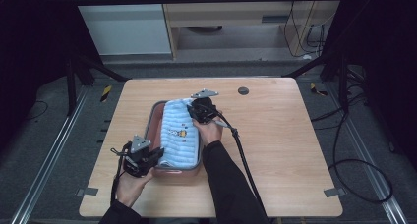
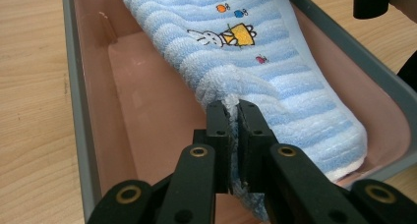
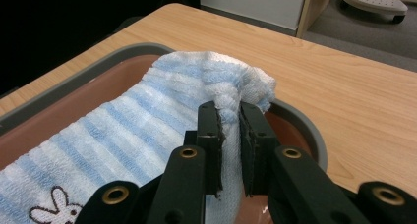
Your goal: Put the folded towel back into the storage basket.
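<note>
A blue-and-white striped towel (image 1: 179, 133) with a small rabbit picture lies folded lengthwise in a pink bin (image 1: 153, 123) with a grey rim, which sits near the middle of the wooden table (image 1: 280, 135). The left gripper (image 2: 234, 111) pinches a fold of the towel at the bin's near end, jaws pressed on the cloth. The right gripper (image 3: 229, 113) pinches the bunched far end of the towel, which rises over the bin's far rim.
</note>
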The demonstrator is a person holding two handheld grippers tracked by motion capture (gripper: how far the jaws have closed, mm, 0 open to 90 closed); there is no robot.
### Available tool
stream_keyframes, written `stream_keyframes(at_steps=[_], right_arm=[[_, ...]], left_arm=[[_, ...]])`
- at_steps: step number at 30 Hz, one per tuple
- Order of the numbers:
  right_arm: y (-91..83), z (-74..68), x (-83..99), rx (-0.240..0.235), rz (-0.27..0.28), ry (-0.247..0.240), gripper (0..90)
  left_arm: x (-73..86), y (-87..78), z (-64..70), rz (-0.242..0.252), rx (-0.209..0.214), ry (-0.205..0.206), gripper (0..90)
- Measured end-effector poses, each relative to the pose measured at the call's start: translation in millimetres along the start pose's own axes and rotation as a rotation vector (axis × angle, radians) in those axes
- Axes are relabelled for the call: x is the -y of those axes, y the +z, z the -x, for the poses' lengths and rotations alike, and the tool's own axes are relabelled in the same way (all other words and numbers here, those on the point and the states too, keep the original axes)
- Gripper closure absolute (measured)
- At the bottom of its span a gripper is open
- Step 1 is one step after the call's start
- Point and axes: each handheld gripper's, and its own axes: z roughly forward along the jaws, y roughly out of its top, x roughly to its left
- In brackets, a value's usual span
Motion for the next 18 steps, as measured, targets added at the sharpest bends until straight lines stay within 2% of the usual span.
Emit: stream_keyframes(at_steps=[8, 18], right_arm=[[6.1, 2.0, 7.1, 0.007, -0.019, 0.006, 80.8], [12.8, 2.7, 14.7, 0.020, -0.049, -0.015, 79.3]], left_arm=[[2.2, 4.6, -1.8, -0.019, -0.012, -0.001, 85.2], [5.4, 11.1, -3.1, -0.048, -0.030, -0.008, 84.3]])
